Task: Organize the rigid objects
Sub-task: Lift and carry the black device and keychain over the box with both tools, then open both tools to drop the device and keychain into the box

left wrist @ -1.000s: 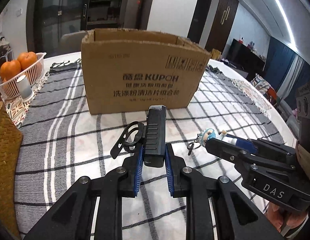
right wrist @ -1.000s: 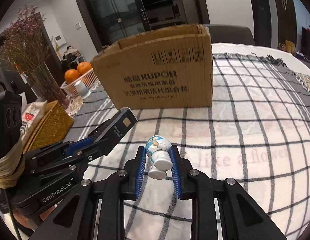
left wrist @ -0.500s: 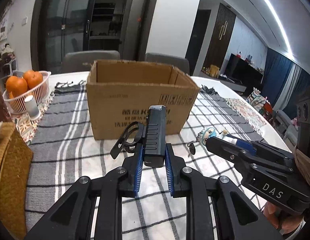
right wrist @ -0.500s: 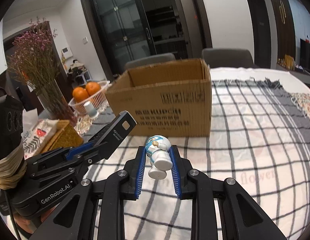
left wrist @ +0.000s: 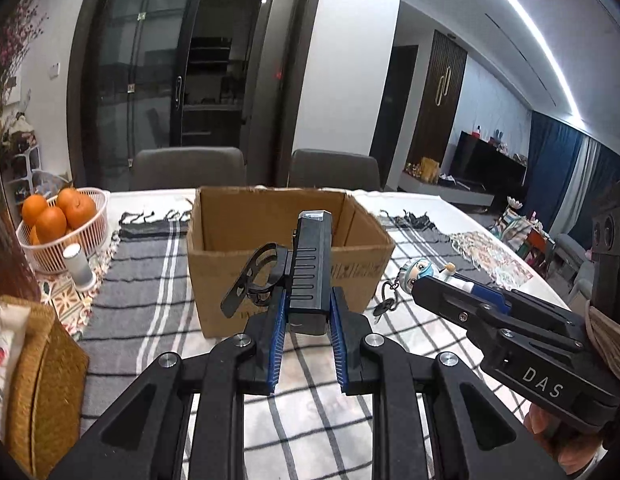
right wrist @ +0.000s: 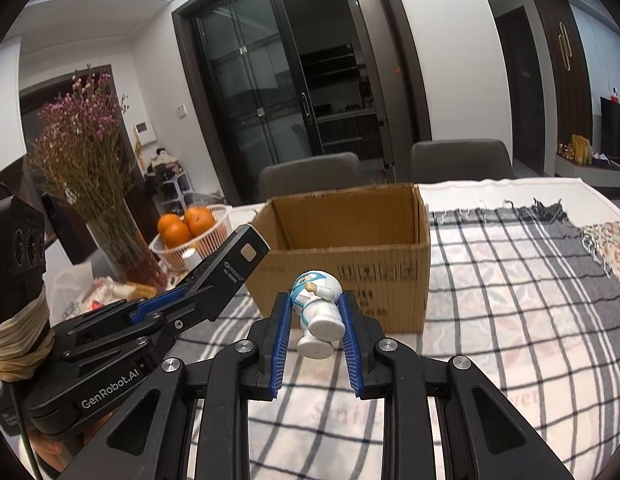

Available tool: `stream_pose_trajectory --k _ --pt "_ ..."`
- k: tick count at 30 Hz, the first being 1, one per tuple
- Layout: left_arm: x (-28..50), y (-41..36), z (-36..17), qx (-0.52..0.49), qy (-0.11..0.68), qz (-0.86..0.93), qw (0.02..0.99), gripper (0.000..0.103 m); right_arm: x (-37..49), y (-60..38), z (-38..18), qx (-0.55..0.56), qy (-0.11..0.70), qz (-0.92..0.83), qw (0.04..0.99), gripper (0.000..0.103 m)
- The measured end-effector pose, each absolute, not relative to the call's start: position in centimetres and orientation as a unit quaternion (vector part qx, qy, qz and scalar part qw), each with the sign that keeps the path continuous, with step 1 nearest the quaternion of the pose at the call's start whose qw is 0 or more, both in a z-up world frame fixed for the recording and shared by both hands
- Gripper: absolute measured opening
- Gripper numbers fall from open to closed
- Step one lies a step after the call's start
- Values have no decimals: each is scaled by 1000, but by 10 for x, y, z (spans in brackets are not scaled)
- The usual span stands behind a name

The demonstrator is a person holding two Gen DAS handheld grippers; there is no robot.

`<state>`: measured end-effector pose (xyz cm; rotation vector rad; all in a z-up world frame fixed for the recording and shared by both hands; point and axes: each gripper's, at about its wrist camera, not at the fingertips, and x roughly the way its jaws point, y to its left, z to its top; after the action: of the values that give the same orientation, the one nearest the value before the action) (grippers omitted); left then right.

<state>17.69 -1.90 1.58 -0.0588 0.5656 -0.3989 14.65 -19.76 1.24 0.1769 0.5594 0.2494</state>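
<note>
While higher than before, box (left wrist: 230,276) interior visible.

"DAS" is printed on the right gripper (left wrist: 424,292); "GenRobot.AI" is printed on the left gripper (right wrist: 246,254). Printing on the cardboard box (right wrist: 390,280) cannot be read.

The cardboard box (left wrist: 278,236) stands on the checked cloth (left wrist: 150,280), fruit basket (left wrist: 90,216) to its left, chairs (left wrist: 190,166) behind.
</note>
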Motion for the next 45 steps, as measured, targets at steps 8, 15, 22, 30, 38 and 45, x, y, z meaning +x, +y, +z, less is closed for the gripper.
stream_pose_trajectory --k 8,15,22,30,38,45 --pt "194 -17 34 -30 263 -192 945 22 164 -197 31 93 252 120 956 26" --pt "214 -16 46 -32 259 -194 946 22 181 -198 46 94 236 117 960 26" --pt "240 -15 51 -35 262 -195 944 22 204 -196 62 86 225 115 964 26" --pt "267 -18 51 -24 271 -189 944 22 227 -194 64 73 232 111 964 26" --pt "302 -21 44 -17 298 -181 937 22 260 -195 56 67 256 106 958 26" --pt "328 -23 26 -19 334 -183 924 22 289 -196 41 61 288 101 950 26"
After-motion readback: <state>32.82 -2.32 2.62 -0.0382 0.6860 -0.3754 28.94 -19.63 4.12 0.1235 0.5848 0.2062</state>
